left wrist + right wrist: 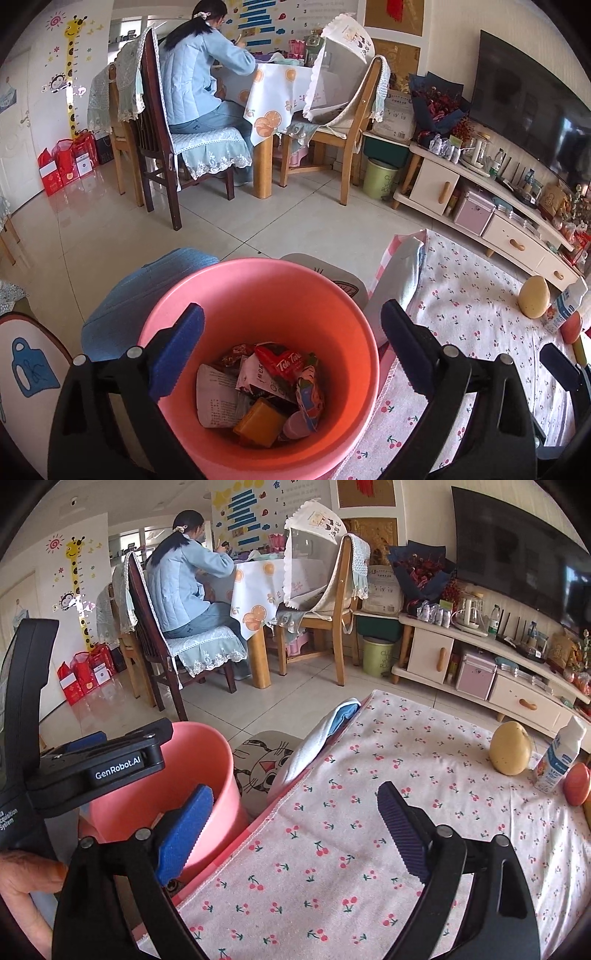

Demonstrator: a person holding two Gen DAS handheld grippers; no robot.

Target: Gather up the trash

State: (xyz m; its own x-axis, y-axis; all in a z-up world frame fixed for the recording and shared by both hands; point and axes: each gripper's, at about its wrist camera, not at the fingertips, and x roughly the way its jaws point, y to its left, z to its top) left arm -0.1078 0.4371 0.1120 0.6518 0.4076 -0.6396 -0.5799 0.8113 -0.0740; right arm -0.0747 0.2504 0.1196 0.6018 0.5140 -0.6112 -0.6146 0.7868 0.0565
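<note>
Pink plastic fills the lower middle of the left wrist view: a round bin (258,295) sits directly below the left gripper (291,347), whose blue-padded fingers are spread wide apart with nothing between them. At the bottom of the bin lies the collected trash (266,391): a red snack wrapper, a folded printed paper, an orange block and other crumpled packets. To the right of the bin runs the tabletop (480,332), covered in a white cloth with a cherry print. Near its far right edge stand a yellow pear-shaped fruit (534,297) and a small drink bottle (563,310), just beside each other.

In the right wrist view, the right gripper (295,823) hangs over the cherry cloth in the lower middle of the frame, its fingers wide apart and empty. The bin appears at left, beside the edge of the tabletop, with the body of the left gripper above it. At right, the fruit, the bottle and a red apple (577,783) stand close together.
</note>
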